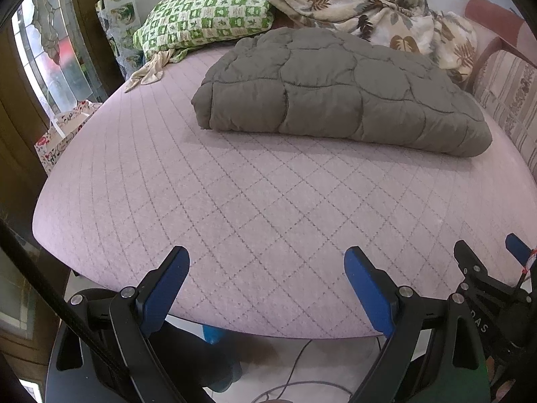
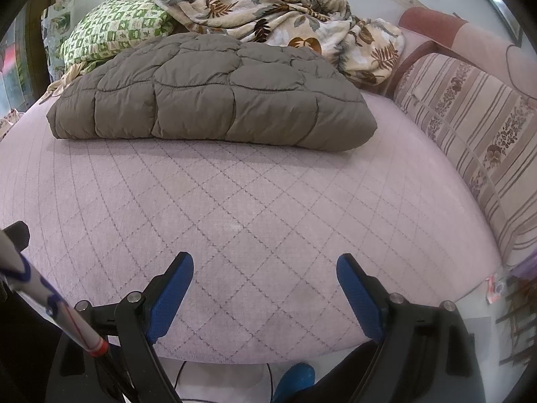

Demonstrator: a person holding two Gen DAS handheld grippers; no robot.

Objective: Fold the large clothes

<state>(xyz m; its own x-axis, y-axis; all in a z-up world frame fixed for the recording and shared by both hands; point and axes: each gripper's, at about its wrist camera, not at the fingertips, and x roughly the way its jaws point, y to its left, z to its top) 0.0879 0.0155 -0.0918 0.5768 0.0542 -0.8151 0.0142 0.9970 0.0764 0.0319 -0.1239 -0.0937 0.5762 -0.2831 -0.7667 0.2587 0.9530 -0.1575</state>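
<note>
A grey-brown quilted puffy garment [image 1: 339, 90] lies folded into a thick rectangle on the far half of the pink quilted bed [image 1: 235, 201]; it also shows in the right wrist view [image 2: 211, 94]. My left gripper [image 1: 266, 258] is open and empty, held above the bed's near edge, well short of the garment. My right gripper [image 2: 265, 265] is open and empty, also over the near edge [image 2: 235, 221]. Part of the right gripper [image 1: 486, 268] shows at the lower right of the left wrist view.
A green checked pillow [image 1: 204, 13] and a crumpled leaf-print blanket [image 1: 362, 3] lie behind the garment. A striped sofa back [image 2: 470, 127] borders the bed on the right. A window and a gift bag [image 1: 60, 134] stand at the left. Cables run on the floor below.
</note>
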